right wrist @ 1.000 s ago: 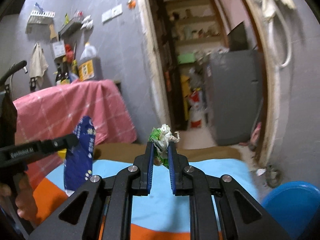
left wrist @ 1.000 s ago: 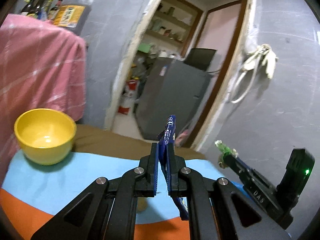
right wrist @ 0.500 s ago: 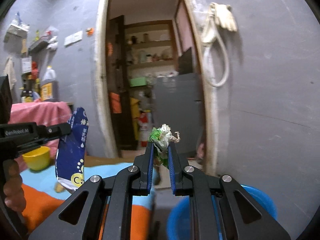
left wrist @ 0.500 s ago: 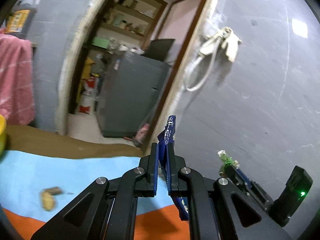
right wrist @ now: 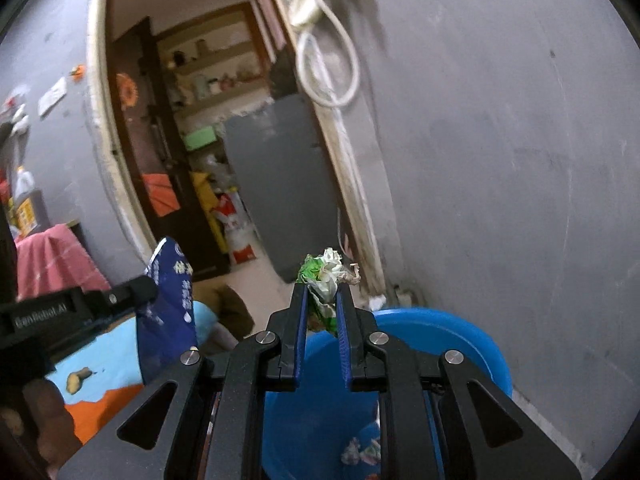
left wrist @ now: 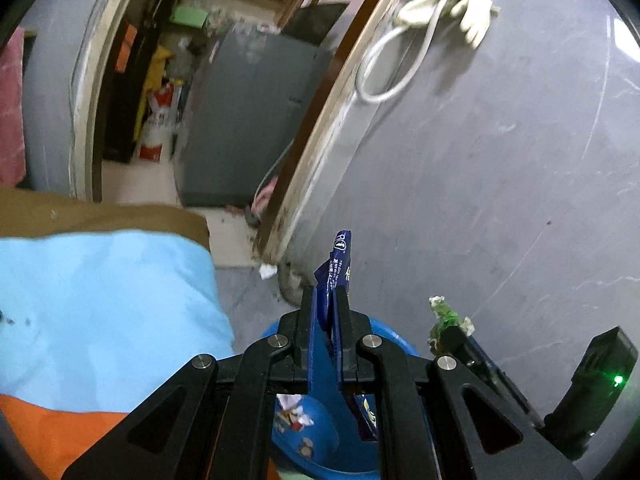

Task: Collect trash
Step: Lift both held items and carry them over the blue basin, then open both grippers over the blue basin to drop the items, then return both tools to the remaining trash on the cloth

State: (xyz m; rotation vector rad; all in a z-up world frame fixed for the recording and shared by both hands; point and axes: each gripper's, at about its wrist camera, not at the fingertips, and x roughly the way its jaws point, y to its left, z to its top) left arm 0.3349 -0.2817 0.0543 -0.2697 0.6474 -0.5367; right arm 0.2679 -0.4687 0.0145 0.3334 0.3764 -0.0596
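My left gripper (left wrist: 329, 300) is shut on a flat blue snack wrapper (left wrist: 339, 258) that sticks up past its fingertips and hangs below them. In the right wrist view the same blue wrapper (right wrist: 172, 300) hangs from the left gripper (right wrist: 142, 290) at the left. My right gripper (right wrist: 322, 300) is shut on a crumpled green and white wrapper (right wrist: 326, 270). Both grippers hover above a blue plastic bin (right wrist: 448, 332) on the floor by the grey wall. Several scraps of trash (right wrist: 362, 454) lie in the bin's bottom. The blue bin (left wrist: 316, 436) shows under the left gripper too.
A table with a light blue and orange cloth (left wrist: 104, 300) ends just left of the bin. A small brown scrap (right wrist: 75, 378) lies on the cloth. An open doorway (right wrist: 224, 152) leads to a cluttered room with a grey cabinet (left wrist: 248, 120). A hose and gloves (left wrist: 436, 12) hang on the wall.
Both grippers swung right, away from the table and the yellow bowl, and tilted down. The blue bin has come into view beneath them. Each still clamps its wrapper.
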